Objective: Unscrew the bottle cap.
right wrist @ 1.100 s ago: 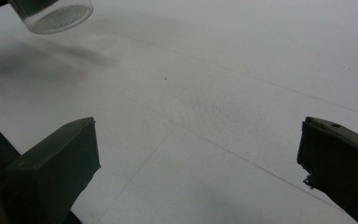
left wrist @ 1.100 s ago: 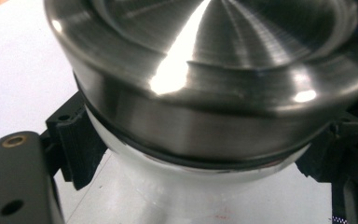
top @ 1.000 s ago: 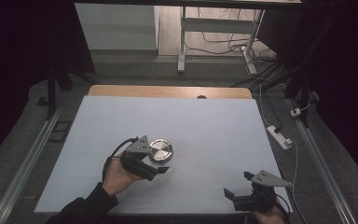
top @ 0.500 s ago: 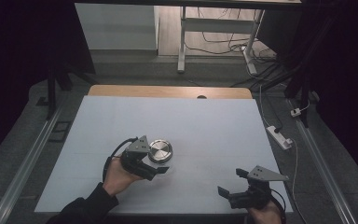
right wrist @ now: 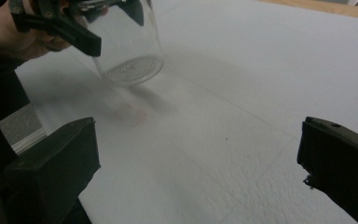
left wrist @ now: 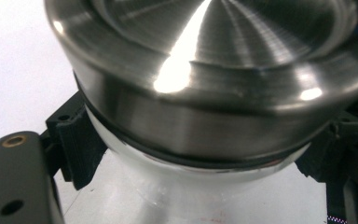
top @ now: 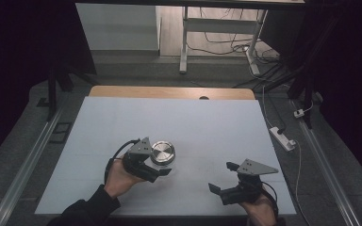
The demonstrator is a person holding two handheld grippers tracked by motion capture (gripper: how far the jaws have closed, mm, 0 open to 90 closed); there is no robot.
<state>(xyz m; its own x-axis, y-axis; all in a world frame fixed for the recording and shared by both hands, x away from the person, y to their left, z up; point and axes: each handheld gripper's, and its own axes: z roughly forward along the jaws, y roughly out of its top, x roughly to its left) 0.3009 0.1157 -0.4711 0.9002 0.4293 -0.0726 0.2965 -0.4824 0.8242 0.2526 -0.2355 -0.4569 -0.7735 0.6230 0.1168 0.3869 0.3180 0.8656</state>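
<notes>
**Left claw steadies lidded jar as right claw closes in**

High view: the left claw (top: pixel 162 170) pinches a clear glass jar (top: pixel 162 157) just under its brushed steel lid (top: pixel 163 152), holding it over the white surface (top: pixel 217 127), left of the middle and towards the near edge. The left gripper view has the black pads (left wrist: pixel 77 140) pressed against the glass on both sides below the lid's (left wrist: pixel 205 70) dark seal, a grip that seems meant to keep the body from turning while the top stays free. In the right gripper view the jar (right wrist: pixel 130 51) hangs tilted, its base seemingly just off the surface (right wrist: pixel 242 93), perhaps to offer the lid to the other hand. The right claw (top: pixel 224 176), near the front right corner, is spread wide with nothing between its jaws. Compared with a second ago, it has lifted and edged leftward toward the jar, while the left claw has kept its place.
</notes>
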